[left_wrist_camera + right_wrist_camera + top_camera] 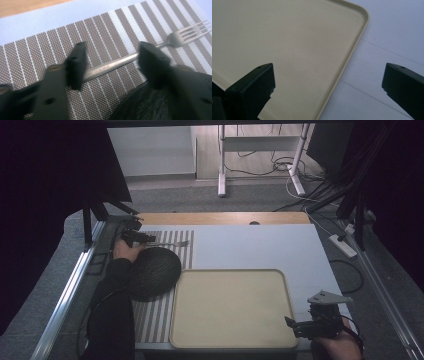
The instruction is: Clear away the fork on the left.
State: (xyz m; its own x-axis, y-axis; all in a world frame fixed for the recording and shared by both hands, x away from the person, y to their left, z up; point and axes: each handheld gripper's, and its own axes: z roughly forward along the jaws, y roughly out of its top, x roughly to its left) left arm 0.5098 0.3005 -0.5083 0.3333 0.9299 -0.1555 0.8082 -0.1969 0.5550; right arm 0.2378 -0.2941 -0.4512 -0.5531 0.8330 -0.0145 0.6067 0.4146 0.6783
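A silver fork (170, 243) lies on a brown-and-white striped placemat (159, 316) at the far left of the table, tines pointing right. My left gripper (144, 239) is open over it. In the left gripper view the jaws (113, 47) stand on either side of the fork's handle (112, 66), without closing on it. A dark, textured round bowl (152, 272) rests on the placemat just nearer than the fork, under the person's left forearm. An empty beige tray (230, 307) sits front and centre. My right gripper (292, 324) is open above the tray's near right corner (287, 37).
The white tabletop (260, 245) stretches to the right of the placemat and behind the tray. A wooden strip (220, 218) runs along the far edge. Metal rails flank the table. On the floor beyond are a power strip (342, 245), cables and stand legs (222, 180).
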